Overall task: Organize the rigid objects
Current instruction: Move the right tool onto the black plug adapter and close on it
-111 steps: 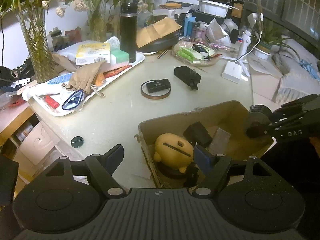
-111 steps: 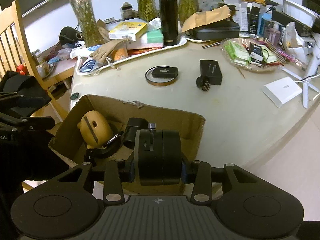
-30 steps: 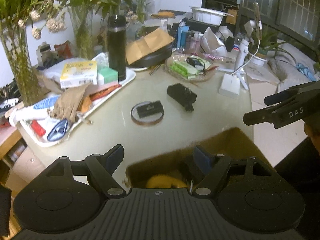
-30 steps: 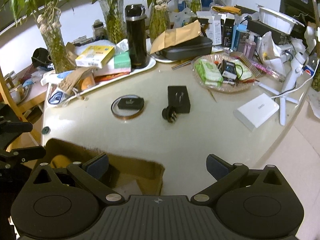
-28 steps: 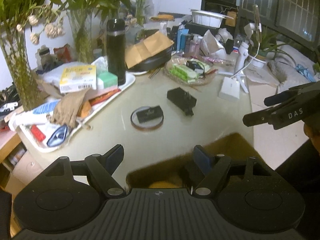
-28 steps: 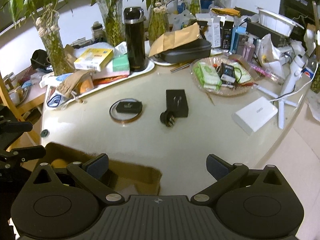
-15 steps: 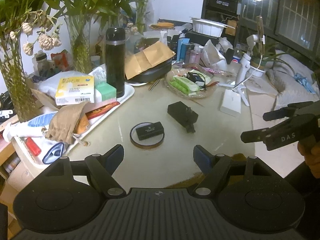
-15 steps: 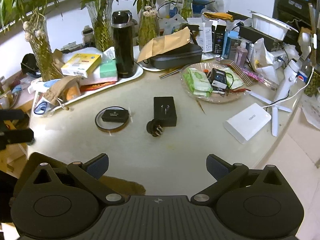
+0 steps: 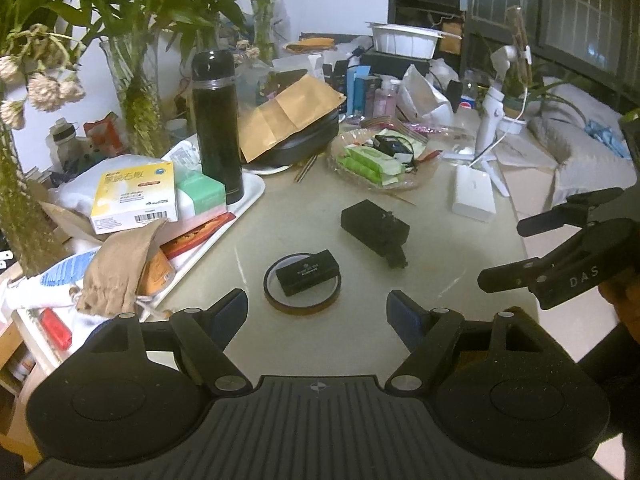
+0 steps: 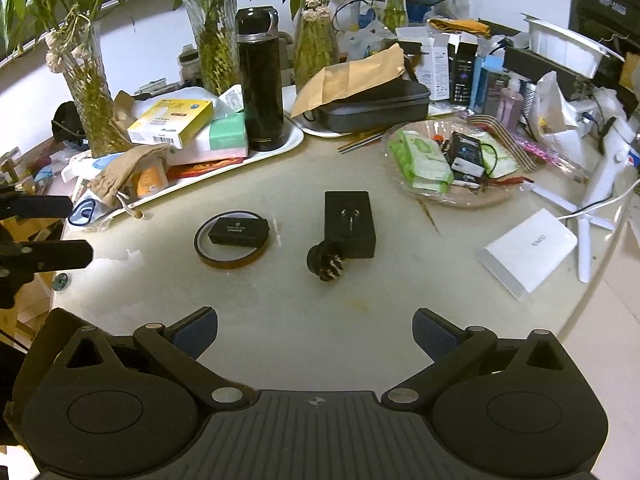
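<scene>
A small black box [image 9: 307, 271] lies inside a brown tape ring [image 9: 280, 303] on the pale table; both also show in the right wrist view, the box [image 10: 239, 231] and the ring [image 10: 229, 261]. A black plug adapter [image 9: 375, 230] lies to their right, and it shows in the right wrist view [image 10: 349, 223] with a round black part [image 10: 325, 261] in front of it. My left gripper [image 9: 318, 316] is open and empty, just short of the tape ring. My right gripper [image 10: 315, 332] is open and empty, nearer than the adapter. The cardboard box is out of view.
A white tray [image 10: 292, 140] at the back left holds a black flask [image 10: 260, 80], cartons and a cloth pouch. A glass dish [image 10: 452, 160] of packets and a white power bank [image 10: 528, 254] lie to the right. Vases of plants line the back.
My right gripper let go of the black cylinder and opened. Both grippers rose and moved forward from the cardboard box over the table; the box has dropped out of view.
</scene>
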